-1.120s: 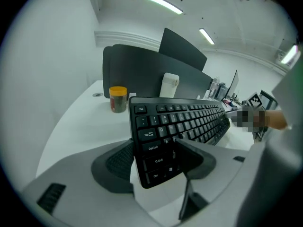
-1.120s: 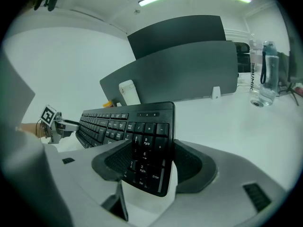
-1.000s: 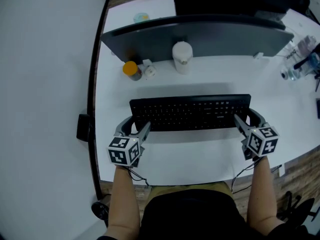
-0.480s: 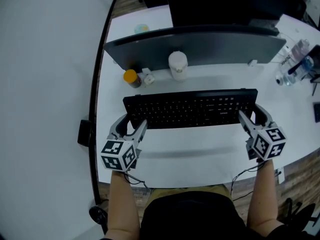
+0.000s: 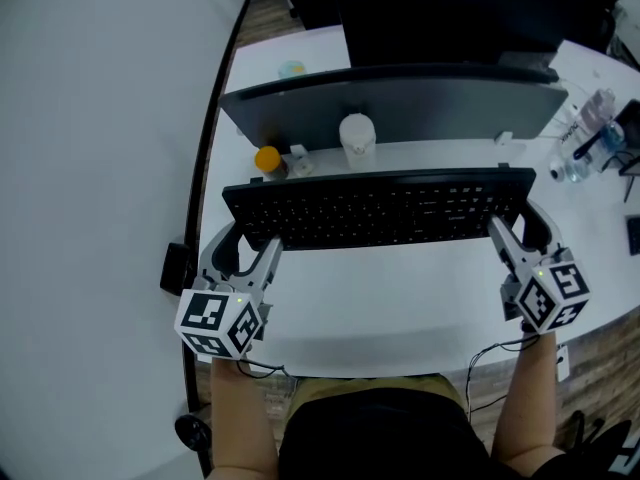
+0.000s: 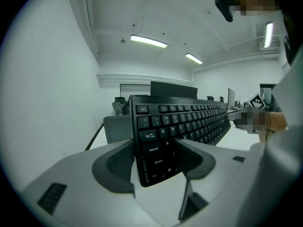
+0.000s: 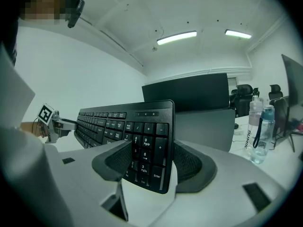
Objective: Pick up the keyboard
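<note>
The black keyboard [image 5: 380, 208] hangs level above the white desk [image 5: 400, 308], held at both ends, with its shadow on the desk below. My left gripper [image 5: 243, 240] is shut on its left end, pads pressed on the key face and the underside [image 6: 154, 152]. My right gripper [image 5: 522, 233] is shut on the numpad end in the same way [image 7: 149, 160]. In the left gripper view the keyboard [image 6: 189, 119] runs away to the right; in the right gripper view the keyboard [image 7: 109, 119] runs away to the left, with the other gripper's marker cube at its far end.
A grey divider panel [image 5: 400, 93] stands behind the keyboard, with a white cup [image 5: 357, 136] and an orange container [image 5: 267, 158] in front of it. Water bottles [image 5: 590, 118] stand at the far right. A black box [image 5: 177, 268] hangs on the desk's left edge.
Both grippers have risen together with the keyboard between them. It has lifted off the desk, looks larger, and its shadow has slid toward the front edge.
</note>
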Available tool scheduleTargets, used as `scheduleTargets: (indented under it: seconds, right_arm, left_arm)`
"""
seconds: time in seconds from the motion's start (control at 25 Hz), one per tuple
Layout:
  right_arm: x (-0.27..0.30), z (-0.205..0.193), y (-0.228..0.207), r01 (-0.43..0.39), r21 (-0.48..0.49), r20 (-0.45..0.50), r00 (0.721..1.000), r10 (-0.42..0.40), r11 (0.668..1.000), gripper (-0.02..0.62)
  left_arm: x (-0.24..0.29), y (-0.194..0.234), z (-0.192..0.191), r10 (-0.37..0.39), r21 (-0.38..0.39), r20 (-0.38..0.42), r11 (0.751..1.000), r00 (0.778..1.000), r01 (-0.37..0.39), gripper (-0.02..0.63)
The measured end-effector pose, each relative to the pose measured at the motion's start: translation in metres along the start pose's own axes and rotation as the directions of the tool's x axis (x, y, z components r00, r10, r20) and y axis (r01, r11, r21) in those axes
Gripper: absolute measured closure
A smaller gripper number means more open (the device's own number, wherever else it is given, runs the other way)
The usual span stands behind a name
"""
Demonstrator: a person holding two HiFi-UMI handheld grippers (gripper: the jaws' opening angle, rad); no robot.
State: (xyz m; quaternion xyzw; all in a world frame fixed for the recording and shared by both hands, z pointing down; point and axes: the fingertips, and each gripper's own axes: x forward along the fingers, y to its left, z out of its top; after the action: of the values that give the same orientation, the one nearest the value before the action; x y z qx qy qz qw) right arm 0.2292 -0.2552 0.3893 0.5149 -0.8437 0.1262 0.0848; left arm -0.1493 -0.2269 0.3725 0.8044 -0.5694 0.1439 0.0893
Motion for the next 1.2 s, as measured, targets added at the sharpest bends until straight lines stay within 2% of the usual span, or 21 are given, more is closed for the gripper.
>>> scheduleTargets:
  seconds: [0.4, 0.72, 1.2]
  right_arm:
    - [-0.032, 0.065, -0.007, 0.029, -0.039, 0.138, 0.99, -0.023, 0.999, 0.311]
    - [-0.076, 0.14, -0.033, 0.018, -0.046, 0.258, 0.966, -0.005, 0.999, 0.311]
    - [-0.103, 0.182, -0.004, 0.035, -0.111, 0.371, 0.929, 0.009, 0.993, 0.311]
  left_arm:
    - [-0.014, -0.016, 0.077, -0.014, 0.072, 0.142, 0.997, 0.99, 0.003, 0.339]
    - [-0.044, -0.057, 0.172, 0.017, 0.151, 0.236, 0.987, 0.972, -0.054, 0.351]
    - [-0.087, -0.051, 0.201, 0.037, 0.176, 0.352, 0.979, 0.935, -0.105, 0.351]
